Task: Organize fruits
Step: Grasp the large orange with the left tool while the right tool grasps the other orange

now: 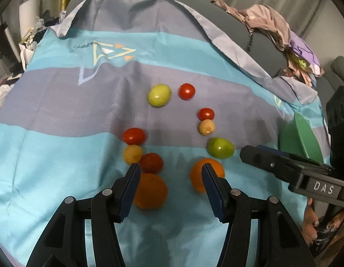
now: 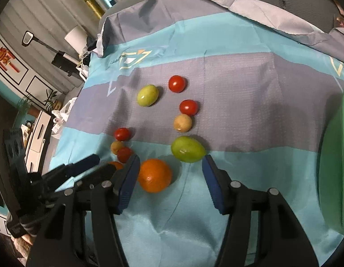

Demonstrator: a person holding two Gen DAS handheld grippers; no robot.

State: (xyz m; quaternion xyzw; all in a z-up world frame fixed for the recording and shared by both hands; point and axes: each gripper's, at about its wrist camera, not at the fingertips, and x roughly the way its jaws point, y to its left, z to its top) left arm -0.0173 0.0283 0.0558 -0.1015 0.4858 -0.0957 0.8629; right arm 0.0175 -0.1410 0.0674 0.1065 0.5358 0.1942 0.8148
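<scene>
Fruits lie scattered on a blue and grey striped cloth point(image 1: 60, 115). Two oranges point(image 1: 150, 191) point(image 1: 197, 175), two green fruits point(image 1: 159, 95) point(image 1: 220, 148), several red tomatoes point(image 1: 186, 91) and two tan fruits point(image 1: 206, 127) show in the left wrist view. My left gripper point(image 1: 170, 171) is open and empty, hovering just above the cloth with one orange by each fingertip. My right gripper point(image 2: 170, 163) is open and empty, above an orange point(image 2: 154, 175) and a green fruit point(image 2: 187, 149). A green bowl point(image 2: 334, 166) stands at the right.
The green bowl also shows in the left wrist view point(image 1: 301, 138), behind the right gripper's body point(image 1: 290, 169). Crumpled clothes point(image 1: 272, 26) lie on the grey sofa back at the far right. The cloth's far edge is folded over.
</scene>
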